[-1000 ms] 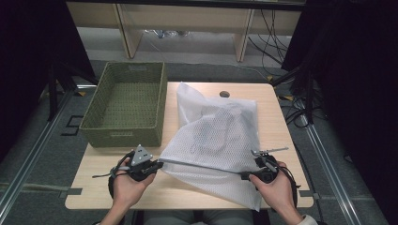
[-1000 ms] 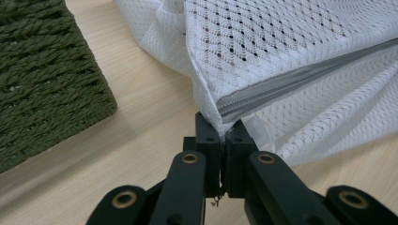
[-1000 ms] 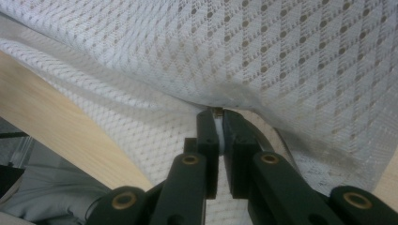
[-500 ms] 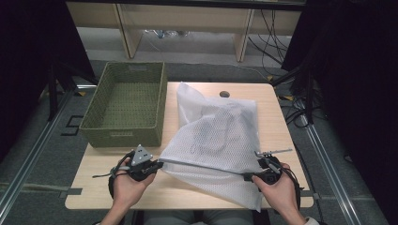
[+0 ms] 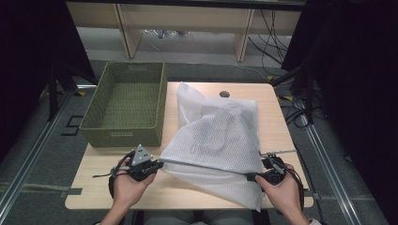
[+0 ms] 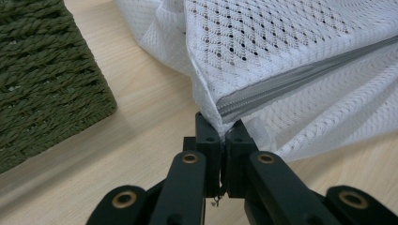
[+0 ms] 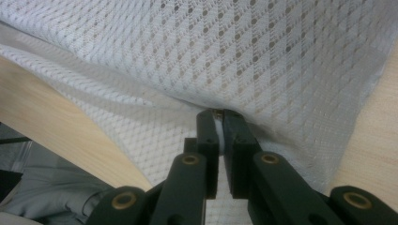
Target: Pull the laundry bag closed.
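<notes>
While both grippers pinch the mesh bag's (image 5: pixel 218 136) zipper edge | left gripper (image 6: pixel 221 133) | right gripper (image 7: pixel 219 115) | basket (image 5: pixel 123 136) just left.

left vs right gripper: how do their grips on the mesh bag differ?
The left gripper pinches the mesh bag at the end of its grey zipper; the right gripper pinches a small metal piece at the mesh edge, likely the zipper pull. The left carries a grey plate; the right does not. Both are shut on the bag's near edge, stretching it between them.
</notes>
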The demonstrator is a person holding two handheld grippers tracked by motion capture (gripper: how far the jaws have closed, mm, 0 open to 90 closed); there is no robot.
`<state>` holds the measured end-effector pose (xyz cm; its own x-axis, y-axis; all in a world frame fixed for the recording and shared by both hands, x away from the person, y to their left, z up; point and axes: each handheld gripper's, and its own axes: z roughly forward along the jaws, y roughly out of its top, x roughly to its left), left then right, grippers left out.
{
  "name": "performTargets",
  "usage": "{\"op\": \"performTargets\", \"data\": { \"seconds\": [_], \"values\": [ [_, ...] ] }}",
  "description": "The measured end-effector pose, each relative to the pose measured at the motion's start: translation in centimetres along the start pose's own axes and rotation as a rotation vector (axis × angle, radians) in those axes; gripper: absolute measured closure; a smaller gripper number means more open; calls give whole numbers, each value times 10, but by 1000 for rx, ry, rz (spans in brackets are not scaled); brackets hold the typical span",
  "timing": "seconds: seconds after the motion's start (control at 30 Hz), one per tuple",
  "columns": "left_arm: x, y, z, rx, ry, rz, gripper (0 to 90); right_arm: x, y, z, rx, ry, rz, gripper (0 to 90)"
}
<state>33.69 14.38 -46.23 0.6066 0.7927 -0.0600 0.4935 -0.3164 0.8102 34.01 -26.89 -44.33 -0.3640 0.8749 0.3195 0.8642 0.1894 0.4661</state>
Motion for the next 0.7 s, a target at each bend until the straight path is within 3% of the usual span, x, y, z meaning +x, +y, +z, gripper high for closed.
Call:
{"op": "performTargets", "data": {
  "seconds": [0.03,0.13,0.23,0.33,0.4,0.43,0.47,0.67,0.7],
  "values": [
    [0,0,0,-2,-3,-1,871,1,-1,0,-6,4,25,870],
    [0,0,0,-2,-2,-2,871,2,-2,0,-27,0,33,870],
    [1,0,0,-1,-8,3,870,0,-1,-3,8,-5,23,870],
    [1,0,0,-4,-6,7,871,-1,-2,-2,-8,14,32,869],
    [1,0,0,-4,-5,1,871,-1,-2,-4,3,-4,24,870],
    [1,0,0,-4,-5,-2,870,-3,-2,-6,19,26,29,870],
    [1,0,0,-5,-8,-4,870,-4,-3,-3,-15,67,31,870],
    [2,-1,1,-9,-13,0,870,-5,-5,-5,-16,63,34,870],
    [3,0,0,3,-8,10,871,-6,-5,-4,-22,63,17,870]
  ]
}}
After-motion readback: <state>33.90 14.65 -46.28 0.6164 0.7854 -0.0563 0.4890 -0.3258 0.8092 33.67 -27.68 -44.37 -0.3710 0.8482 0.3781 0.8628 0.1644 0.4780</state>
